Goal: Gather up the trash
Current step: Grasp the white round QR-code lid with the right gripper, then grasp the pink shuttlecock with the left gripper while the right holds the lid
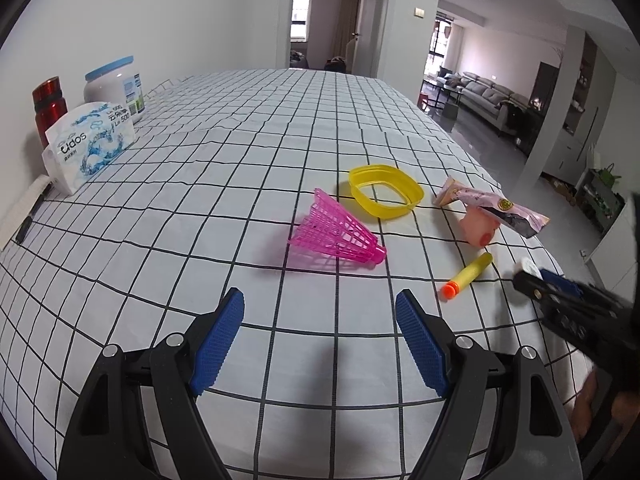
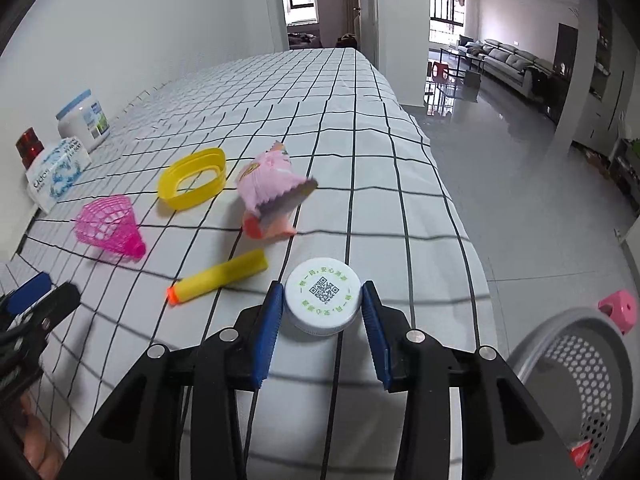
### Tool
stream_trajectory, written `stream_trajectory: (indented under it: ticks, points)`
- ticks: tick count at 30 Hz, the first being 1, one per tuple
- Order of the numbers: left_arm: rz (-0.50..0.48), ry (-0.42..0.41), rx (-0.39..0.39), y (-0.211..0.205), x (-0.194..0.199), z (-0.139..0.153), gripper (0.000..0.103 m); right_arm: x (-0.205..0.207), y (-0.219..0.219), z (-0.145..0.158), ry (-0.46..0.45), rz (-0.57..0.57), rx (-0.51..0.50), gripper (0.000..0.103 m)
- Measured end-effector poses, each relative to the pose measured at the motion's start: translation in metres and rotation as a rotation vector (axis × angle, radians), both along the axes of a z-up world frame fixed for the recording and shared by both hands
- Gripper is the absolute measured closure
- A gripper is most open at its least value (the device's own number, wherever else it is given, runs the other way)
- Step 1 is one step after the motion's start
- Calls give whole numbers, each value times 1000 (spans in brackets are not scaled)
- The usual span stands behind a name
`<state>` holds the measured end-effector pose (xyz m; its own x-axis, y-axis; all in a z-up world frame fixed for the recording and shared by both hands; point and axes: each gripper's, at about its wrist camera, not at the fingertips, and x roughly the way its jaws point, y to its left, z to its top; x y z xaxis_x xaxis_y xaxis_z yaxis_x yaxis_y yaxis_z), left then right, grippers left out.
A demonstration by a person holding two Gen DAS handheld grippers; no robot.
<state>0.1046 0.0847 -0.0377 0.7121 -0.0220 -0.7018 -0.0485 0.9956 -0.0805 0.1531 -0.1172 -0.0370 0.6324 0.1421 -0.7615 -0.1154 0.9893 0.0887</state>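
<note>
My right gripper (image 2: 320, 300) is shut on a white bottle cap (image 2: 322, 294) with a green printed code, its blue pads touching both sides of the cap on the checked tablecloth (image 2: 360, 160). Just left of it lies a yellow foam dart (image 2: 222, 276) with an orange tip. Farther back are a pink shuttlecock (image 2: 110, 226), a yellow plastic ring (image 2: 192, 184) and a pink wrapper (image 2: 272, 184) resting on a small peach toy (image 2: 272, 226). My left gripper (image 1: 320, 300) is open over bare cloth, short of the shuttlecock (image 1: 336, 232). The right gripper (image 1: 532, 276) shows at the right edge.
A grey perforated bin (image 2: 576, 344) stands below the table's right edge, something red inside it. A tissue pack (image 1: 88, 140), a white jar (image 1: 116, 84), a red bottle (image 1: 50, 108) and a pen (image 1: 32, 216) line the left wall side. A pink item (image 2: 620, 310) lies on the floor.
</note>
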Motion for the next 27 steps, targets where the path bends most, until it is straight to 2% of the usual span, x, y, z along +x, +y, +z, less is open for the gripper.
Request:
stream_trajectory:
  ticks: [5,15,27]
  points:
    - [26,13,-27,4,4,1,27,-26,-1,6,-47,-19,-21,64]
    - [50,34,-39,-4,19,14,27,-54,-16,9,-83,-52,25,64]
    - [136,117,-79,-9,64,-4,27,-65,-28,6,-101,-59,74,64]
